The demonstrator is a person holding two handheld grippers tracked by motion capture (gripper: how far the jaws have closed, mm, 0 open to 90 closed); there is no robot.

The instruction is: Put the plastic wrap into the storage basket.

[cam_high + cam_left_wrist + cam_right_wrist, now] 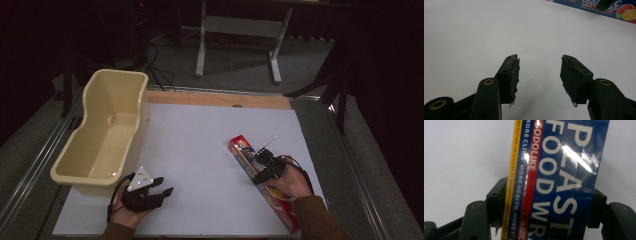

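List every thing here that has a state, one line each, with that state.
Long blue and red cardboard box of plastic food wrap: closed, lying flat on the table, clamped across its width.
Cream plastic tub: upright, empty.
Left gripper: open, holding nothing, low over the white table top.
Right gripper: shut on the box.

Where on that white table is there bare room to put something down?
The wide white middle between the cream plastic tub and the long food-wrap box, plus the far strip toward the wooden edge. It's crowded around the right gripper, clamped on the box.
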